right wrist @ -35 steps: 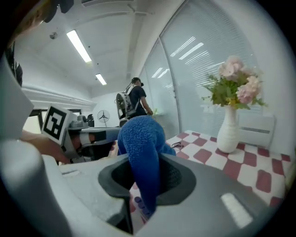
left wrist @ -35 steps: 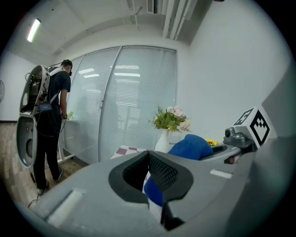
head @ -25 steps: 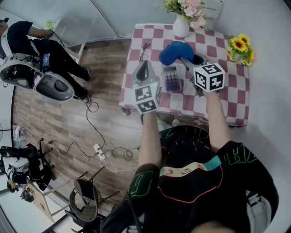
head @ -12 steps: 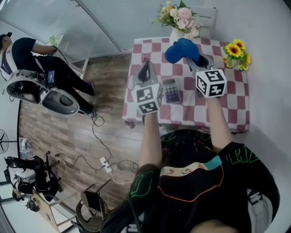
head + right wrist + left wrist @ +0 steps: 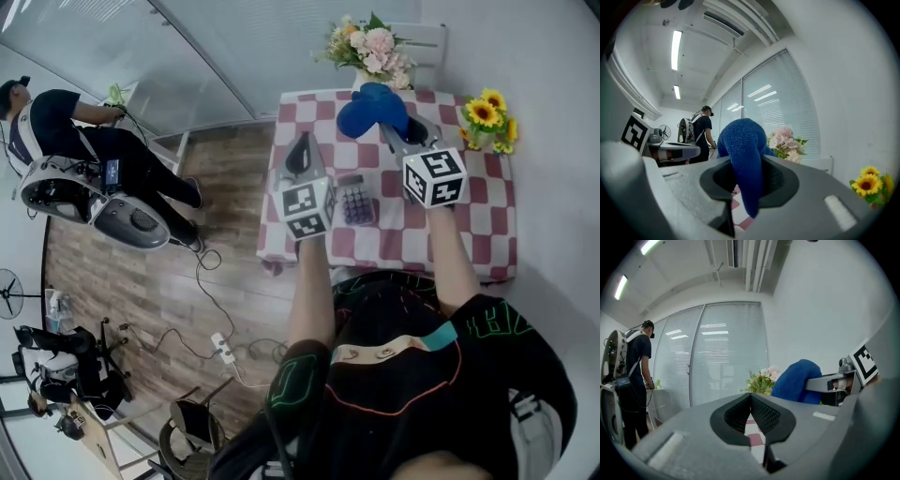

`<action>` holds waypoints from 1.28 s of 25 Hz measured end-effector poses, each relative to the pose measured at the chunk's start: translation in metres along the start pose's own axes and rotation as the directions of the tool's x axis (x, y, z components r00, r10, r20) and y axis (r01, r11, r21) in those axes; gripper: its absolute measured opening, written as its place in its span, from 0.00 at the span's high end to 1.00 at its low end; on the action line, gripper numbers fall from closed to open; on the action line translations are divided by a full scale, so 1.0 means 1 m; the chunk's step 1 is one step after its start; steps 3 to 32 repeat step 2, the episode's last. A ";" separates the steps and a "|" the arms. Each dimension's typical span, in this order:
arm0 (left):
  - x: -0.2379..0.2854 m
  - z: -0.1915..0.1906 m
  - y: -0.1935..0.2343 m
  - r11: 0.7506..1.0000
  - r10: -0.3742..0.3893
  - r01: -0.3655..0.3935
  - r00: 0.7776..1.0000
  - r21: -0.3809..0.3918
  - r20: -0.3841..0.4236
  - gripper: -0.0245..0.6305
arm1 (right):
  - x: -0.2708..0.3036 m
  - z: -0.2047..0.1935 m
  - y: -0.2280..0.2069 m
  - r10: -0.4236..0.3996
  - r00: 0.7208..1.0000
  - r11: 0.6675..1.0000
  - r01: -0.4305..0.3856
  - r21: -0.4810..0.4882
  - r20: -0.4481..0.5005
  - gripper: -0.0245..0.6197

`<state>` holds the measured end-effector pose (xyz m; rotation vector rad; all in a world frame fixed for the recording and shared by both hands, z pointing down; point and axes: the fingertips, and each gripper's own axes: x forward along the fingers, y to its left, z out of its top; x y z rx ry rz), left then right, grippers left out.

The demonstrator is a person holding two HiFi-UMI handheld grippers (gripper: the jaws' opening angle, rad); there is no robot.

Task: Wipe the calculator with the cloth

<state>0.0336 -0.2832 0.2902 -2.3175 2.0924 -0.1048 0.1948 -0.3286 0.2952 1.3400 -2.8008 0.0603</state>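
On the near half of the worktop: red-and-white checked worktop (image 5: pixel 469 234), small grey calculator with dark keys (image 5: pixel 356 200) lying flat on it
Calculator position: between the two grippers in the head view, just right of the left marker cube, nothing on it
Left gripper (image 5: pixel 750 397): claw clenched, pads meeting at the tips, nothing in it, pointing away from the person
Right gripper (image 5: pixel 387 129): claw grasping the bright blue terry cloth (image 5: pixel 743 154), pinched mid-fold, one end hanging below the pads
Cloth position: bunched at the claw tip, beyond the calculator, apart from it
Far edge: white vase of pink flowers (image 5: pixel 373 47) just behind the cloth, sunflower bunch (image 5: pixel 486 117) at the far right corner
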 end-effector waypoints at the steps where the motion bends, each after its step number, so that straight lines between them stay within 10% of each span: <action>1: -0.001 0.000 0.000 1.000 0.002 -0.002 1.000 -0.001 0.000 0.95 | -0.001 0.001 0.002 0.010 1.000 1.000 -0.010 -0.005 0.003 0.80; 32: -0.002 0.000 0.000 1.000 0.004 -0.004 1.000 -0.003 -0.001 0.95 | -0.001 0.003 0.004 0.020 1.000 1.000 -0.020 -0.009 0.007 0.80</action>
